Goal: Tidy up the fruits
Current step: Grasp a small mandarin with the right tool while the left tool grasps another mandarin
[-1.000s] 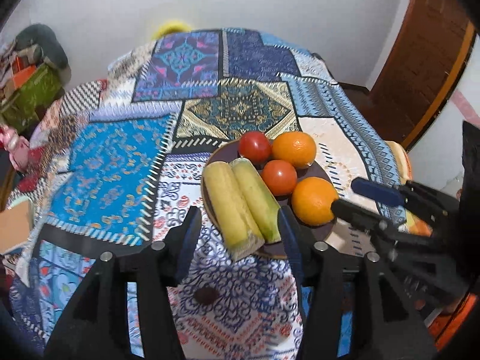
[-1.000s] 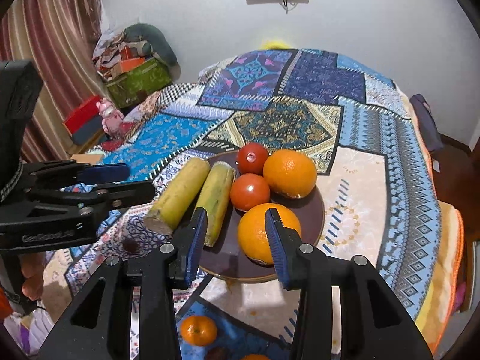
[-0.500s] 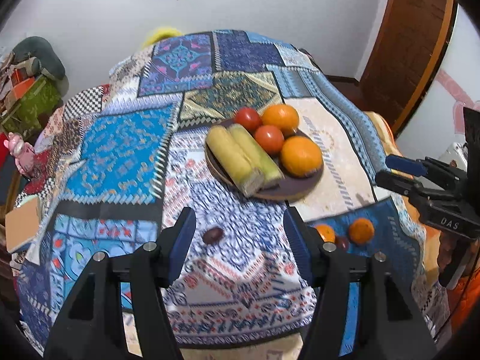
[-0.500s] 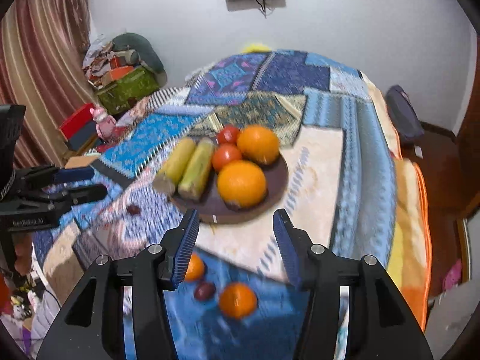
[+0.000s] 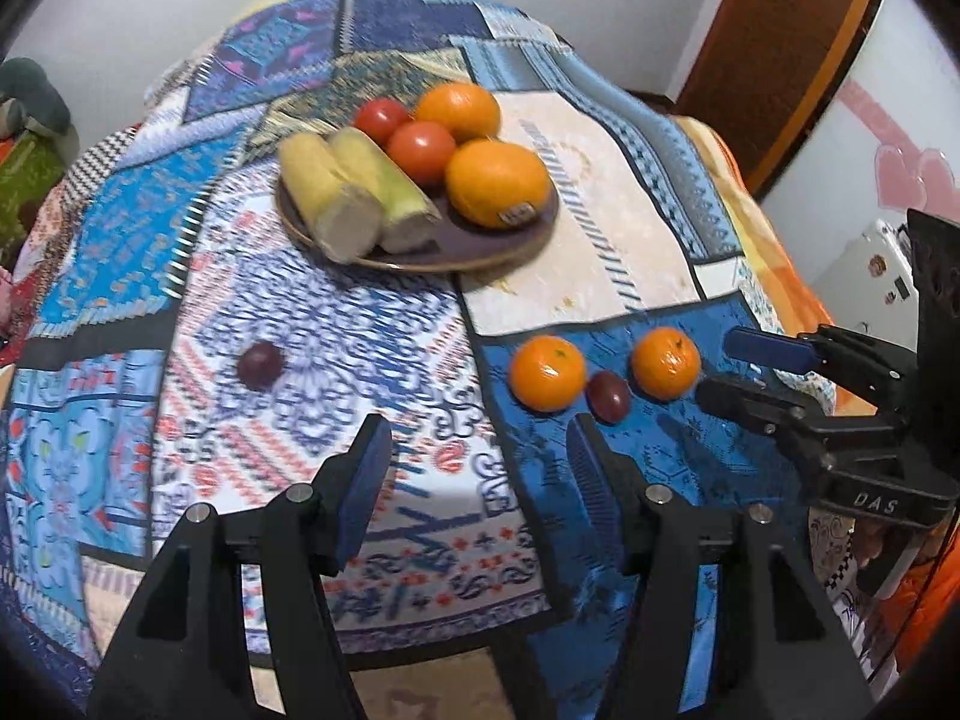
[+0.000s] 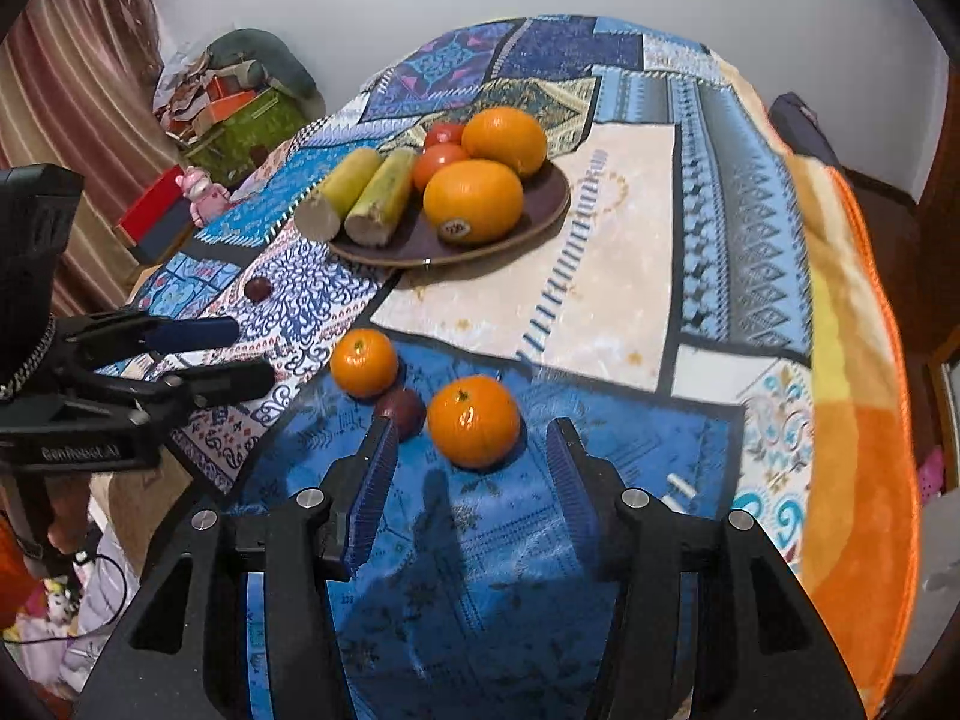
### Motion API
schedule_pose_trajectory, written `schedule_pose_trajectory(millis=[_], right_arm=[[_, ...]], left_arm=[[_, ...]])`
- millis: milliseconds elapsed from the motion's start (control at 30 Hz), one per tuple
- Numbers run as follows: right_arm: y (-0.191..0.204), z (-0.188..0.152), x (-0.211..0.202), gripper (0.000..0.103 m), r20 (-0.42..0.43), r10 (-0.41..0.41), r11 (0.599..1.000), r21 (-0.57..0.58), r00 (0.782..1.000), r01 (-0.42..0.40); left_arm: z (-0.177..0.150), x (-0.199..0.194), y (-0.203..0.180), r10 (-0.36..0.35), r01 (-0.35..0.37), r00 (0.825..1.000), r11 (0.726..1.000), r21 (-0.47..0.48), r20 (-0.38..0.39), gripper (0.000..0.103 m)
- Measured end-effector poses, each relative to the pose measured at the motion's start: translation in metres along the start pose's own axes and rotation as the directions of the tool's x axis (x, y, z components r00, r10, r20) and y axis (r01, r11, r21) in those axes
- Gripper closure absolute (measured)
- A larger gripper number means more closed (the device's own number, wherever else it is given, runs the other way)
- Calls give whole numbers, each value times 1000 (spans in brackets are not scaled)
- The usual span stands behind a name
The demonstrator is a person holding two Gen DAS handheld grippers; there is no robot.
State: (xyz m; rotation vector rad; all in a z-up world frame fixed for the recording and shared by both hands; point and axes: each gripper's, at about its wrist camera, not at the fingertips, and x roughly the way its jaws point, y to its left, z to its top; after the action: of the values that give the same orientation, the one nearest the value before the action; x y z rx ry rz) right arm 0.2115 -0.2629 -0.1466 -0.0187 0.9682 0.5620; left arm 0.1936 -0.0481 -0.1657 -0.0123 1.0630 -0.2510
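Your plate at twelve o'clock holds oranges, tomatoes and cane; two mandarins and two plums remain loose, with left gripper and right gripper both parted, empty.

Even indoor light is filling both fisheye views, soft shadows are falling on the patterned cloth near its front edge, motion blur is smearing the plate, and dark vignetting is curving every corner.

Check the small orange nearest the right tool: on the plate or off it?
Off. The small orange sits on the blue cloth in front of the open right tool, well short of the plate.
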Motion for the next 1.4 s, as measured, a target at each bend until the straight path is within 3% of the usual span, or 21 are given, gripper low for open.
schedule_pose_trajectory(millis=[400,500,733,833,1167,1400], right_arm=[[-6,-5,19,55,-26,43,999,33,999,-42],[-6,-6,21,60,-27,44,999,30,999,-43],[-9,-4,24,67,-16,42,999,31,999,-42],[-8,-4,23,67,-14,39,999,22,999,-38],[-6,10,11,67,27,37,999,21,999,-37],[3,31,5,67,73,44,999,4,996,-44]], left_arm=[[14,37,-17,-28,29,999,999,21,-47,43],[17,41,-18,-25,27,999,999,33,-49,45],[24,49,-20,-37,39,998,998,43,-50,58],[23,51,-20,-61,64,997,997,45,-52,68],[21,37,-12,-57,57,998,998,28,-24,68],[32,11,4,-46,46,998,999,0,39,68]])
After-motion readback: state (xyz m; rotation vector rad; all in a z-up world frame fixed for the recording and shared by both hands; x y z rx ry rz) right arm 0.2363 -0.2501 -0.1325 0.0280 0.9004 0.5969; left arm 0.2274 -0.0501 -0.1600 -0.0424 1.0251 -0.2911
